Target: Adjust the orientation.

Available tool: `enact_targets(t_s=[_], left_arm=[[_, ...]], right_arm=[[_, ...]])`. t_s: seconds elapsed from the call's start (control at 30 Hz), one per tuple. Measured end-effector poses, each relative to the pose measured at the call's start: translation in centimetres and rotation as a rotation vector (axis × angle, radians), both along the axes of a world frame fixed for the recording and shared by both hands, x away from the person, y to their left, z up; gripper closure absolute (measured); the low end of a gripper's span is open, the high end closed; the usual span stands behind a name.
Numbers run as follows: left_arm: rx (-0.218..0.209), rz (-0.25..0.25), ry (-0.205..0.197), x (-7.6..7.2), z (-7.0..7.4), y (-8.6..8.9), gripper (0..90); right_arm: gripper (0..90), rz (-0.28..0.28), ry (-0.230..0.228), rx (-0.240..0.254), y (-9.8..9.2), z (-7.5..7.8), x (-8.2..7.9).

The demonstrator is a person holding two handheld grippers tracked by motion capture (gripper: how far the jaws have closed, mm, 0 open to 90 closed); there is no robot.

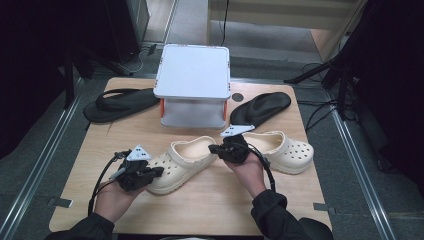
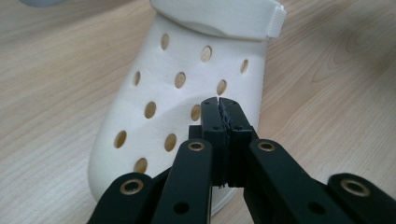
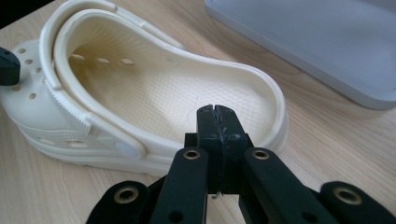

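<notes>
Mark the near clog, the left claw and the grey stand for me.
near clog [image 1: 186, 159], high view, on its toe-side upper.
left claw [image 2: 219, 109], left gripper view, at the shut tips, over the clog's toe.
grey stand [image 1: 192, 70], high view, on its flat top.

Two cream clogs lie in front of the one grey stand [image 1: 192, 70]: one clog [image 1: 182, 162] ahead of its left half, the other clog [image 1: 285, 149] off its right front corner. Two black flip-flops flank that stand, one flip-flop [image 1: 120, 103] to its left, the other flip-flop [image 1: 261, 107] to its right.
</notes>
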State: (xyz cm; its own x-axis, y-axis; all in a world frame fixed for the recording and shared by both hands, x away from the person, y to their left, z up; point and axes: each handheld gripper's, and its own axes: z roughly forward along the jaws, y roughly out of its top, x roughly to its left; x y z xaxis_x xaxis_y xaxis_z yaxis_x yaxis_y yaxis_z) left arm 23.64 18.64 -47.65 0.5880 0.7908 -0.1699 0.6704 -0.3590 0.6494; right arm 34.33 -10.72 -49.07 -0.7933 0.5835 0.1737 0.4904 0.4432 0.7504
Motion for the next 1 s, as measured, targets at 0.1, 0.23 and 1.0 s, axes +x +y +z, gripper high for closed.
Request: enact_targets(t_s=[0.1,0.23,1.0], left_arm=[[-0.013,-0.006,0.001,-0.1,-0.3,-0.1,90.0],[-0.018,-0.004,0.009,0.0,-0.4,0.0,90.0],[0.036,0.031,-0.007,2.2,-0.3,0.5,90.0]], right_arm=[[90.0,0.014,0.006,-0.004,0.7,-0.2,0.5],[90.0,0.031,0.01,-0.048,1.5,-0.8,0.5],[90.0,0.06,0.031,-0.075,1.7,-1.0,0.0]])
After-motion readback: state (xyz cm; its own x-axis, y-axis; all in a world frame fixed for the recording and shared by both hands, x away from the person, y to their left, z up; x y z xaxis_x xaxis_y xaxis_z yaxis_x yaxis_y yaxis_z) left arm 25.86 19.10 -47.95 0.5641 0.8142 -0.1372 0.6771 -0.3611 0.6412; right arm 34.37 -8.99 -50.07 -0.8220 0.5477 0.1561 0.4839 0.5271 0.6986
